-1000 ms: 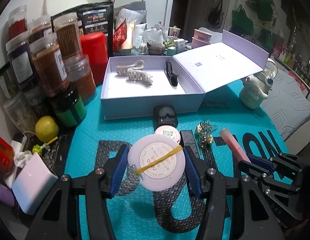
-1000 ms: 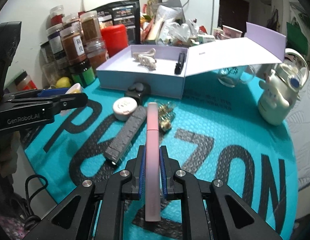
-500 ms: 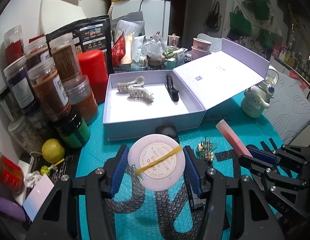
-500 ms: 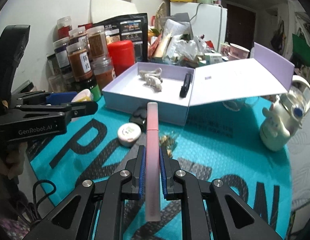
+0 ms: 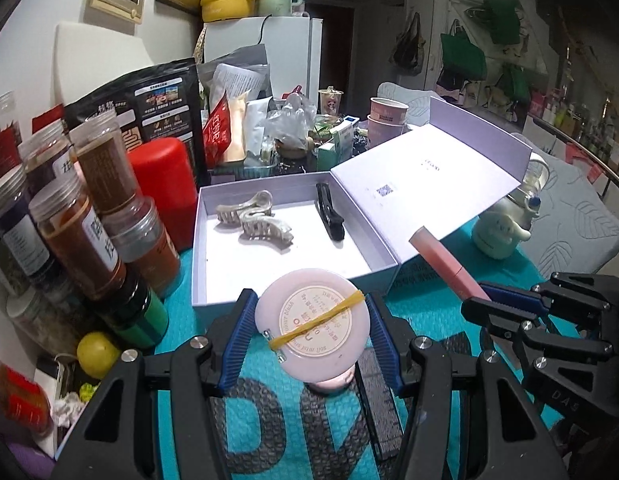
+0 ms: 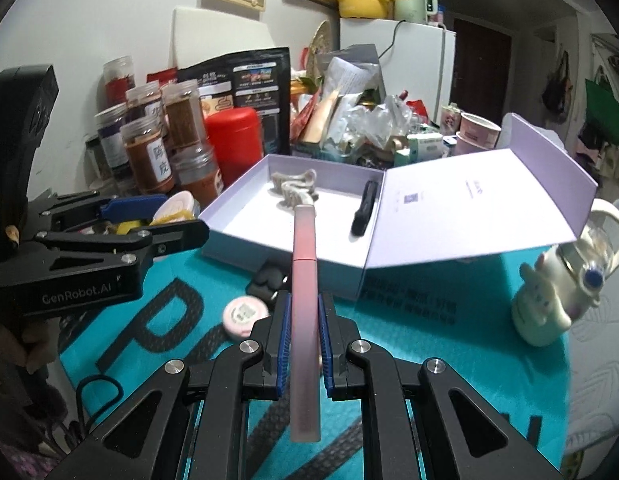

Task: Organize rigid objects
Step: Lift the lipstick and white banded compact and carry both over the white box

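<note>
Pink plastic, a round compact with a yellow rubber band across its lid, sits clamped between the blue pads of the left gripper, clear of the teal mat and just in front of the near wall of the lilac box. A second ago the compact hung low over the mat's black lettering with the box well beyond it; now both tools are higher and closer to the box, and the box fills more of each view. The right gripper is closed tight on a long pink tube, which runs forward between its jaws; the tube's far tip now overlaps the box's near wall in the right wrist view, where earlier it ended over the mat.

Counted: two things are carried, one per tool. Inside the box lie three hair clips, two pale claw clips side by side toward the left wall and one black clip near the hinge side, none of them moved. The box lid stands open to the right. On the mat in front of the box remain one smaller pink round case, one black pebble-shaped case and one dark ribbed bar.

Along the mat's left edge stand several jars of brown and dark powders, one red canister and one yellow-green fruit. One cream figurine bottle stands near the mat's right edge.
</note>
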